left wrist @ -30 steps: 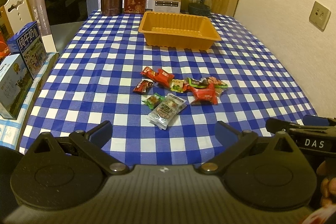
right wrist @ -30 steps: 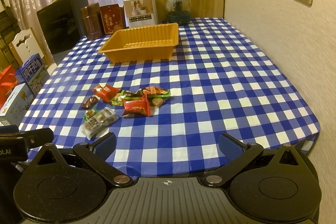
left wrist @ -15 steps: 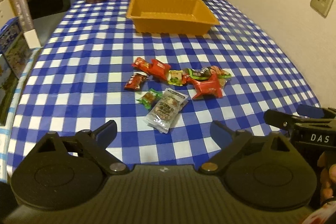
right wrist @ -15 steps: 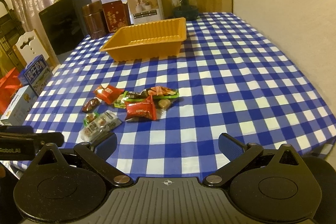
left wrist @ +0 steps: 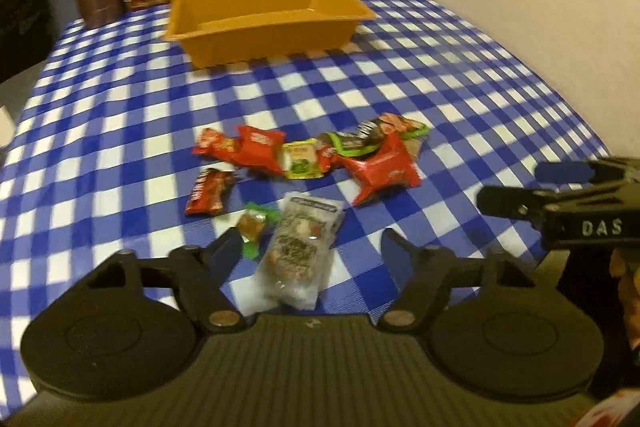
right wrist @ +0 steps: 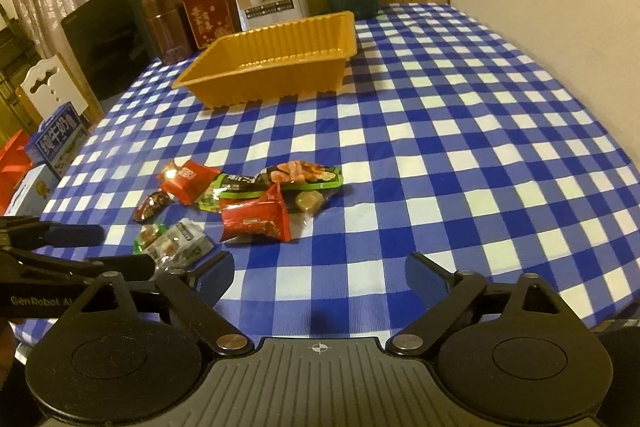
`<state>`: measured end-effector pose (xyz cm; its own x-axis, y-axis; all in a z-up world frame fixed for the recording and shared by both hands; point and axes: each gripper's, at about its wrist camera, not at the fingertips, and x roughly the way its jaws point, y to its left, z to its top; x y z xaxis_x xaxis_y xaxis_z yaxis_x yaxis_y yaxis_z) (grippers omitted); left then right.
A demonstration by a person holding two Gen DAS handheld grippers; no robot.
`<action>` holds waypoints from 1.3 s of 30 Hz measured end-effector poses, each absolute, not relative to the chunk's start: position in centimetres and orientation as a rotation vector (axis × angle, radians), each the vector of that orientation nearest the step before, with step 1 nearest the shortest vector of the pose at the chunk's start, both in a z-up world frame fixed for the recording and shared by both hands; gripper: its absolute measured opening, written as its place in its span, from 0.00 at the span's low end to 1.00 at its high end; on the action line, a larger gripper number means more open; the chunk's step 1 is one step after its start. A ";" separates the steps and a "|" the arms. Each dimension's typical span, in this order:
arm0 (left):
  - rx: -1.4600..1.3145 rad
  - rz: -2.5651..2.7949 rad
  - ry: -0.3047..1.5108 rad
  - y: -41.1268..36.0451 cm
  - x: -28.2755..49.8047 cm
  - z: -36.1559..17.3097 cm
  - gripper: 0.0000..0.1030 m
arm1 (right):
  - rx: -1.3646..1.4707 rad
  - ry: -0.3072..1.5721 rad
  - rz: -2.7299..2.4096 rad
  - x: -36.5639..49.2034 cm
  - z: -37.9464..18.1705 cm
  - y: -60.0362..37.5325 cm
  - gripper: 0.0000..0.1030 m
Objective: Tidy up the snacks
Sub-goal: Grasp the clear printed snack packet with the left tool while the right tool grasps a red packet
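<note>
My left gripper [left wrist: 312, 247], jaws closing around but not yet gripping the clear plastic snack packet [left wrist: 302, 247] at lower centre, needs centring; right gripper [right wrist: 318, 275] closing, empty.

The worktop [right wrist: 460, 131] wore a blue-and-white checked cloth. The tray [right wrist: 276, 75] was orange. Snack wrappers showed red [right wrist: 256, 221], green [right wrist: 240, 185] and clear [left wrist: 300, 247]. A brown canister [right wrist: 166, 27] stood beside a red box [right wrist: 208, 13].
</note>
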<state>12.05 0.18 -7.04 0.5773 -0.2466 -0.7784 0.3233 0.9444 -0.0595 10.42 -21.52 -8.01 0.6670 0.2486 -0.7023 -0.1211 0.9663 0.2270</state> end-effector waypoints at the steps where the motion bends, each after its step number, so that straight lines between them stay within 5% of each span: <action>1: 0.102 -0.349 0.897 0.0 12.4 -7.4 0.61 | 0.167 0.818 0.209 10.7 -8.3 -21.5 0.89; 23: 0.130 -0.383 0.954 0.0 15.3 -11.1 0.34 | 0.160 0.819 0.249 13.9 -10.1 -19.4 0.89; 39: -0.034 -0.266 0.875 3.5 14.9 -8.1 0.34 | 0.064 0.790 0.295 16.6 -10.8 -15.1 0.75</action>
<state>14.91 3.52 -8.12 0.6101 -0.2444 -0.7537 0.2169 0.9664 -0.1378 16.59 -15.11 -10.85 0.6649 0.2846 -0.6906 -0.2371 0.9572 0.1662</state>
